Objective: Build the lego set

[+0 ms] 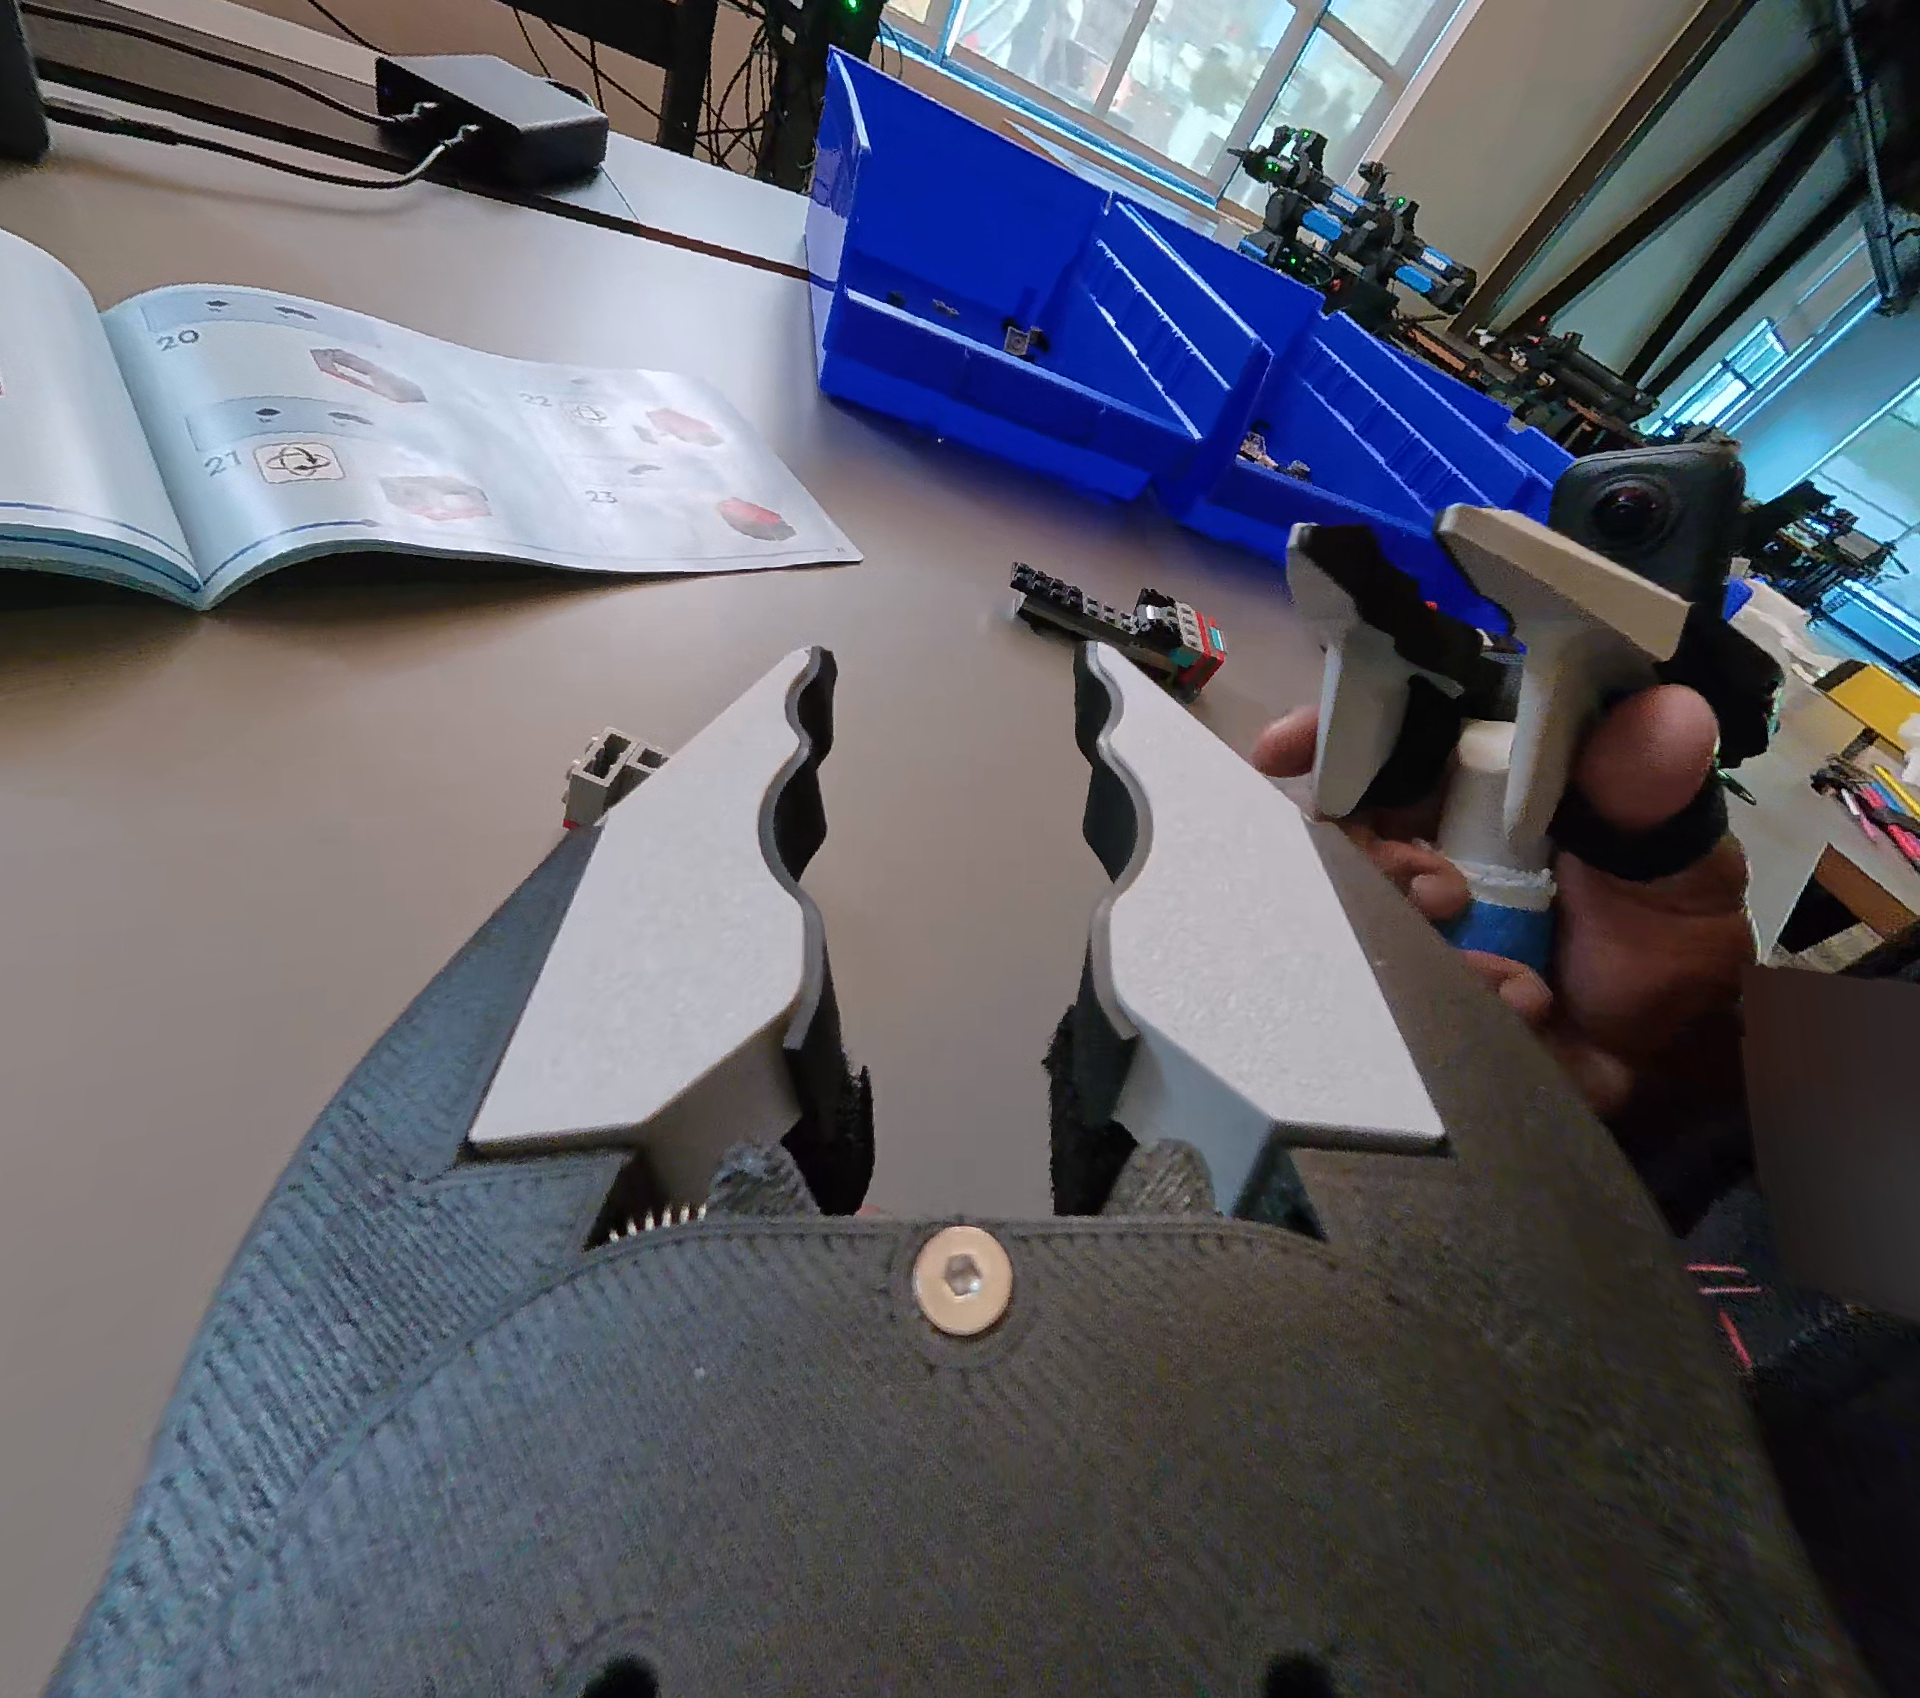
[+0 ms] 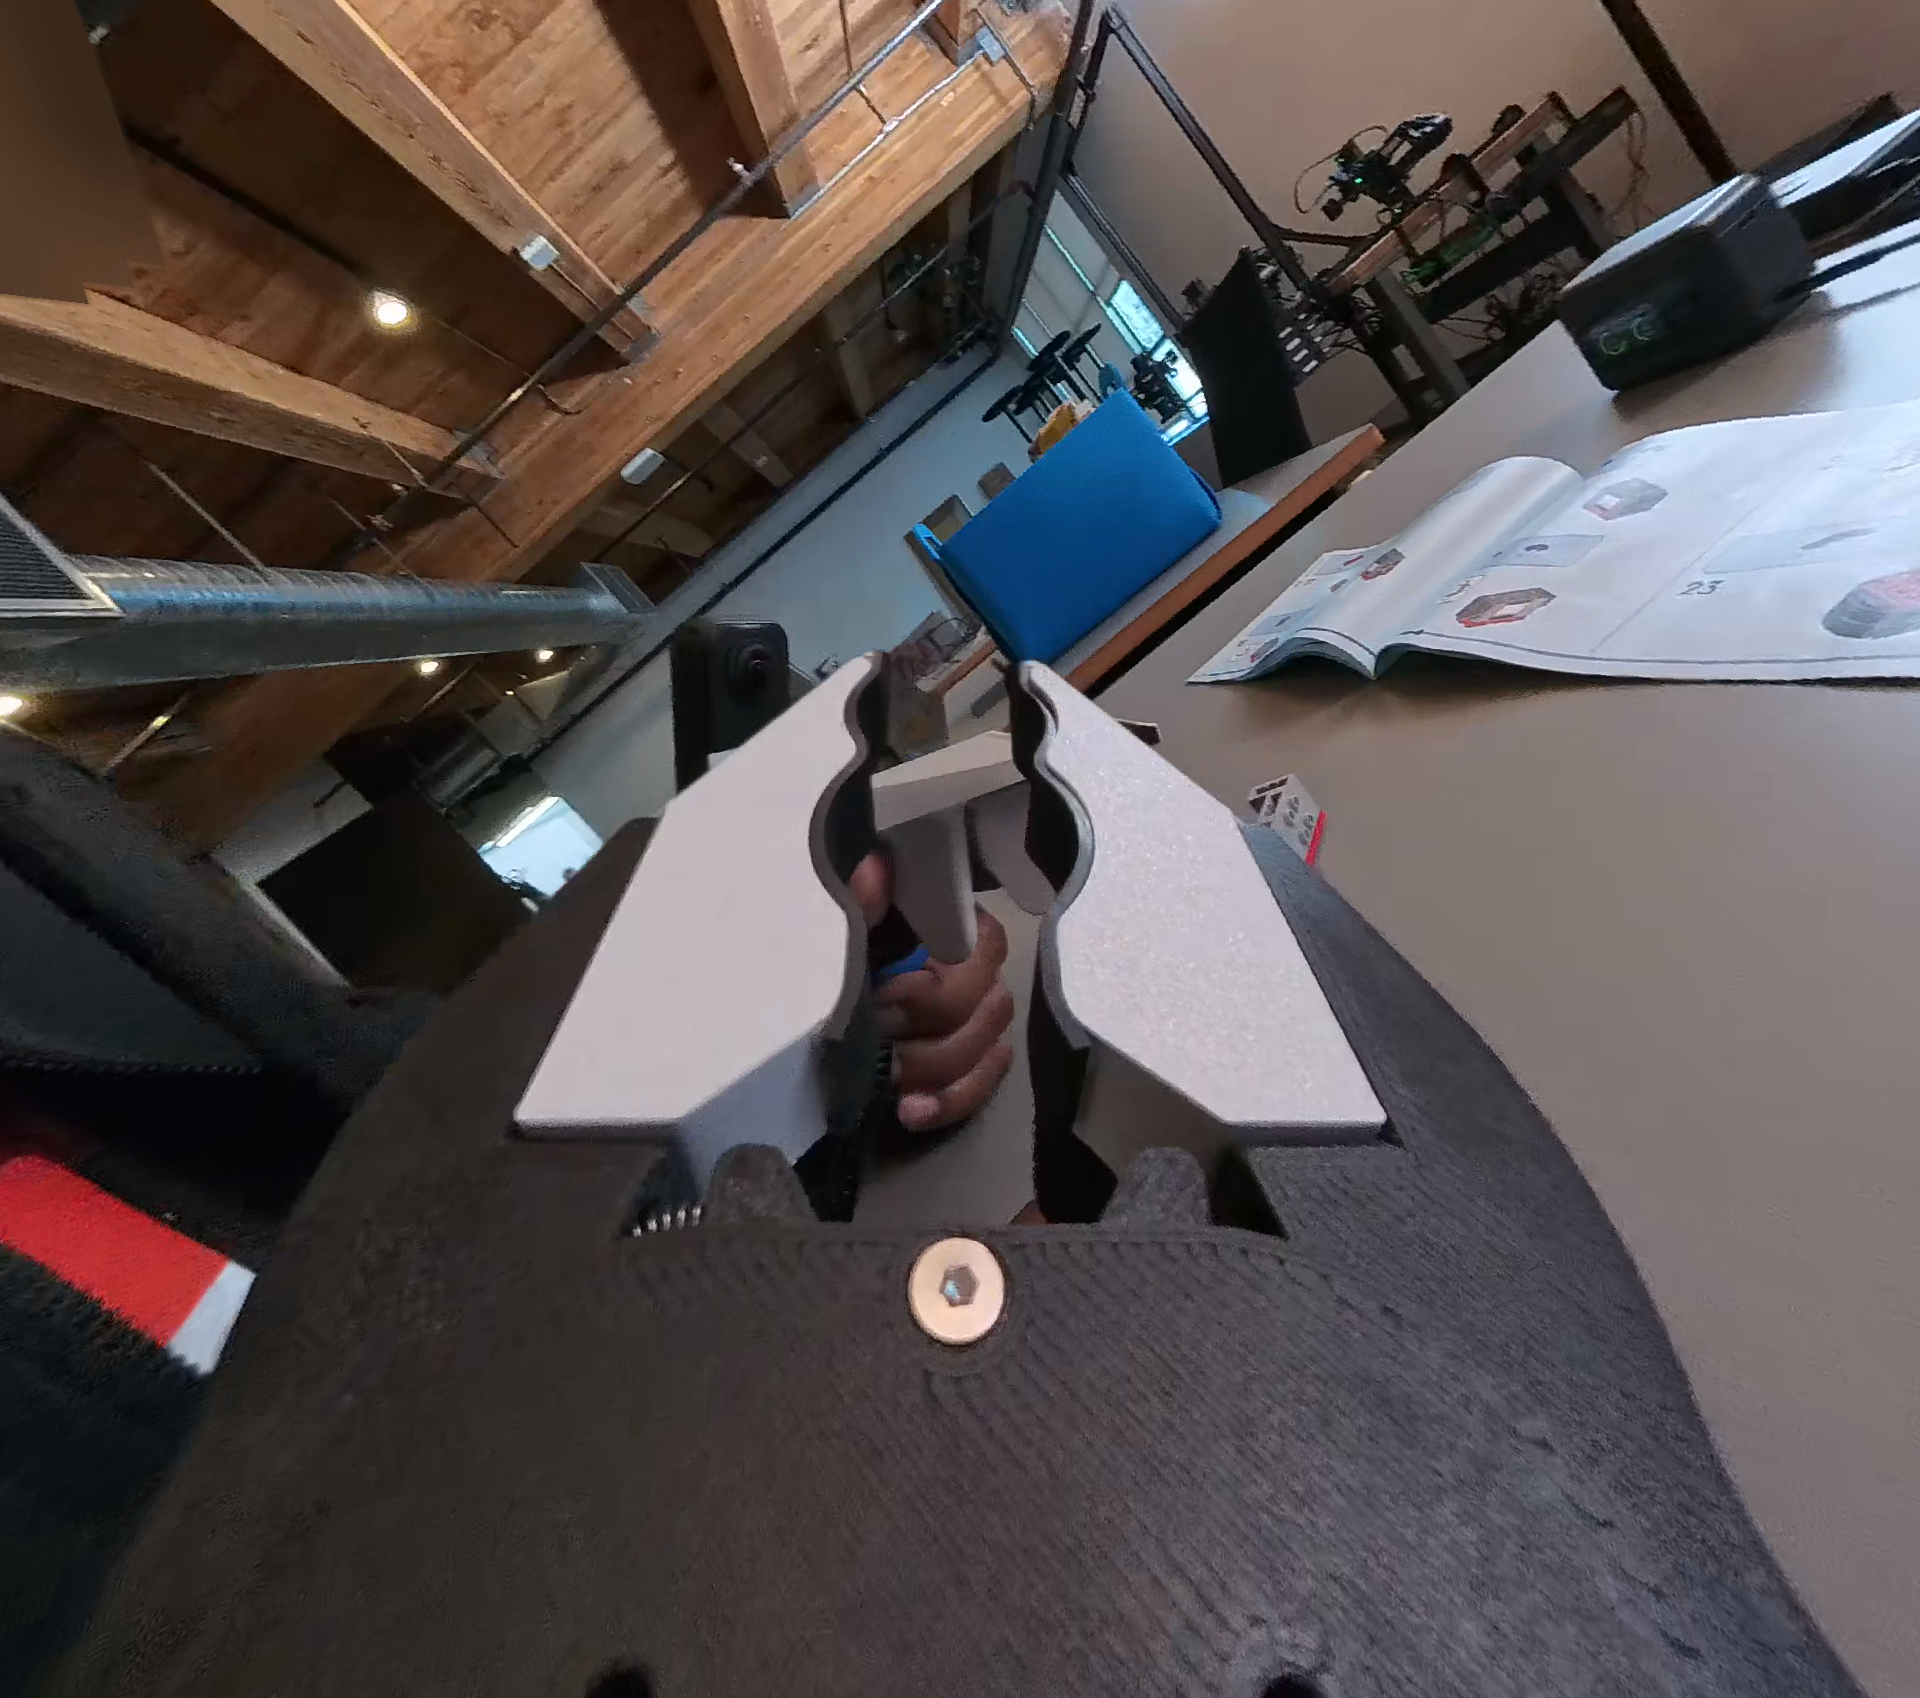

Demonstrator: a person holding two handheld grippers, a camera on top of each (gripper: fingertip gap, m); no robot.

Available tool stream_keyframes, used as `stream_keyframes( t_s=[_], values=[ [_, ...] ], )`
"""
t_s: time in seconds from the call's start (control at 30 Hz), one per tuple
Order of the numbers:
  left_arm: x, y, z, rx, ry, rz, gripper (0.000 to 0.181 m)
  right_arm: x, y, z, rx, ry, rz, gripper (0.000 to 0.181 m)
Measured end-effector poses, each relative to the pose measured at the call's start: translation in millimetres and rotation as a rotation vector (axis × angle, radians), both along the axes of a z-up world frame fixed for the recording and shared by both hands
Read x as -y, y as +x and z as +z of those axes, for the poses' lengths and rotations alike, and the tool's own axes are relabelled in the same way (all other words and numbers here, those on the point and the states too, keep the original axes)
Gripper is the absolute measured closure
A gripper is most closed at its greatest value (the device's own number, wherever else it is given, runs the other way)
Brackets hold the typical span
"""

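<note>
lego build (image 1: 1127, 625), a black studded strip with a red and teal end, lies on the desk (image 1: 520, 973) just beyond the left tongs (image 1: 954, 698), whose jaws are spread with nothing between them. a small grey lego piece (image 1: 608, 770) sits on the desk touching the outer edge of the left finger. an open instruction booklet (image 1: 416, 443) lies to the left, and blue bins (image 1: 1091, 318) stand behind the build. the right tongs (image 1: 1439, 583) are lifted off the desk at the right, held by a hand (image 1: 1621, 910), jaws apart and empty.

from the right wrist view, the right tongs (image 2: 948, 682) are tilted up toward the wooden ceiling, jaws parted, gripping nothing. through the gap show the left tongs (image 2: 971, 775) and the hand (image 2: 951, 1035) holding them. the small piece (image 2: 1286, 807) and the booklet (image 2: 1621, 568) rest on the desk (image 2: 1558, 1025) to the right.
</note>
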State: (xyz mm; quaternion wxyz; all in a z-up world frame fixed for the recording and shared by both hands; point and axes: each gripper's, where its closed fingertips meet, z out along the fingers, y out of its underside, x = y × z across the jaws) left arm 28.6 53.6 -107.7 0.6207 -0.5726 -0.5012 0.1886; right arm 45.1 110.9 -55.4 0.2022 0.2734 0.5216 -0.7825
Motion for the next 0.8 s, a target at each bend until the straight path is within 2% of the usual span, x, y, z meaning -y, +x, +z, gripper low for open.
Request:
stream_keyframes(
  t_s=[0.1,0.4,0.8],
  values=[
    [0,-1,-1,0.009,-0.003,0.005,0.134,-10,0,1,0.019,-0.021,0.026,0.16],
    [4,-5,-4,0.018,-0.025,0.048,0.134,-49,-14,9,-0.026,-0.071,-0.03,0.164],
    [4,-6,-4,0.022,-0.031,0.057,0.134,-55,-25,6,0.032,-0.088,-0.047,0.163]
  ],
)
